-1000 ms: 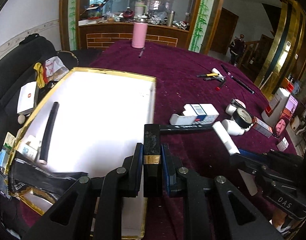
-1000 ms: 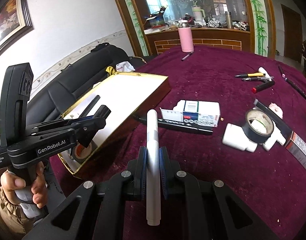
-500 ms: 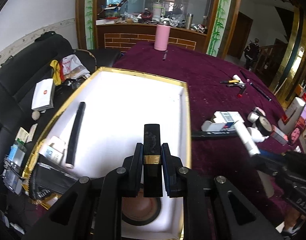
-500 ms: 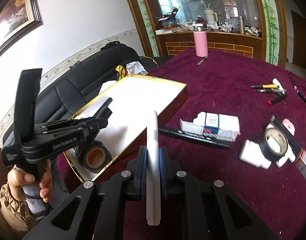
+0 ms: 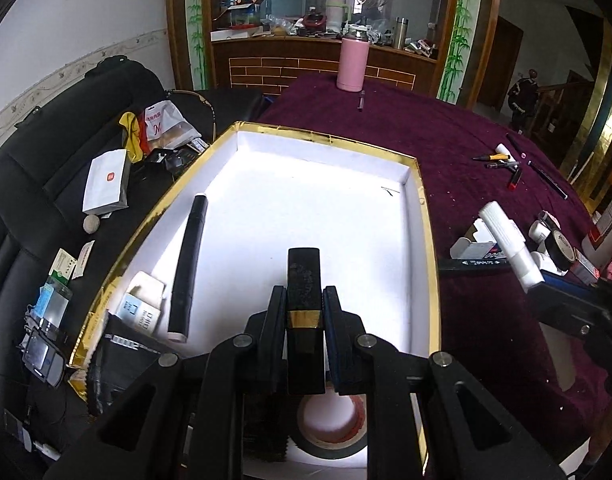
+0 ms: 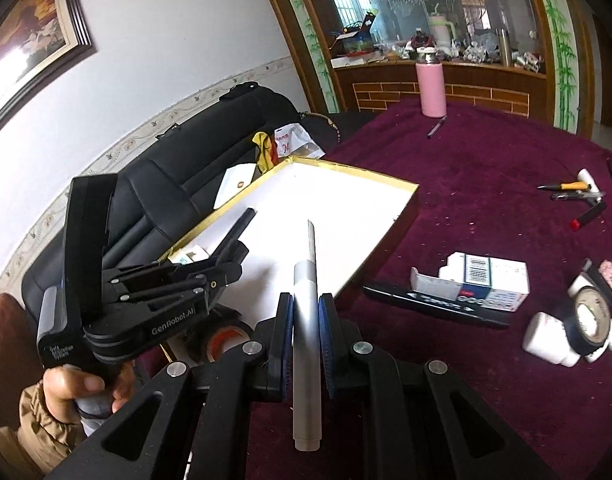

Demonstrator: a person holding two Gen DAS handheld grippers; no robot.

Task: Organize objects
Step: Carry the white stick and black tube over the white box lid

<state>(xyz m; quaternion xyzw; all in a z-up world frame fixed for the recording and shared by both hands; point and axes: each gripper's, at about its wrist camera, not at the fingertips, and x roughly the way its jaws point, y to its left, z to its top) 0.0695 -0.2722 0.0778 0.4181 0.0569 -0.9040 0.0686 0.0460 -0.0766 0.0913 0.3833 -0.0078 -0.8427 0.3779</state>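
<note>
My left gripper [image 5: 303, 300] is shut on a black stick with a gold band [image 5: 303, 280] and hangs over the near part of a white, gold-rimmed box [image 5: 422, 208]. In that box lie a long black tube [image 5: 187, 264], a small white carton [image 5: 141, 304] and a roll of black tape [image 5: 326, 436]. My right gripper [image 6: 306, 308] is shut on a pale grey-white tube [image 6: 306, 320], which points at the box [image 6: 346, 208] from its right side. In the right wrist view the left gripper [image 6: 229, 248] is held by a hand [image 6: 77, 392].
On the purple tablecloth [image 6: 486, 184] lie a long black pen [image 6: 434, 306], a white medicine carton [image 6: 486, 286], white bottles with a tape roll [image 6: 586, 328], pens and a red lipstick [image 6: 586, 214], and a pink flask [image 6: 430, 88]. A black sofa [image 5: 37, 184] with clutter stands left.
The left gripper has carried the black stick from the table's purple cloth to over the box. The right gripper has moved left towards the box with the pale tube.
</note>
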